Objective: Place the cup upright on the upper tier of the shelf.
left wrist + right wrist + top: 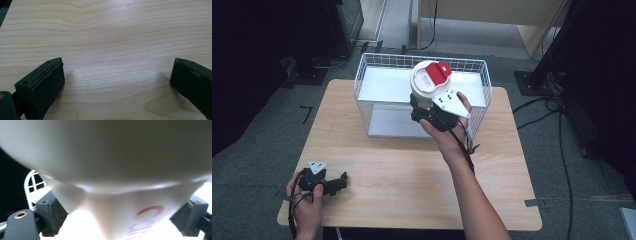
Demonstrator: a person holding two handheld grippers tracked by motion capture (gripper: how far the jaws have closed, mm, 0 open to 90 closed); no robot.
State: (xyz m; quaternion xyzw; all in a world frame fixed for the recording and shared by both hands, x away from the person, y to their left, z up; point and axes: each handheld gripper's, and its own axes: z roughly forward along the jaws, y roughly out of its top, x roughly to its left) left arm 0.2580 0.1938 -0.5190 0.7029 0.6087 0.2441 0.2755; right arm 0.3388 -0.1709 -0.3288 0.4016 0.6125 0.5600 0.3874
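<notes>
R tool (427, 107) clamped on white cup w/ red lid (431, 80), held upright over wire basket (367, 75) at desk's far edge, prob. to drop it in | L tool (337, 183) jaws apart, idle at near-left corner of desk (402, 165)

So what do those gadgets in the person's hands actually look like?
Each hand-held gripper, left and right, is a chunky black tool with two blocky black jaws. On top sits a grey three-cornered plate with small dark dots, and a thin black cable trails back along the forearm. The forearms are bare, with no sleeves in sight.
</notes>
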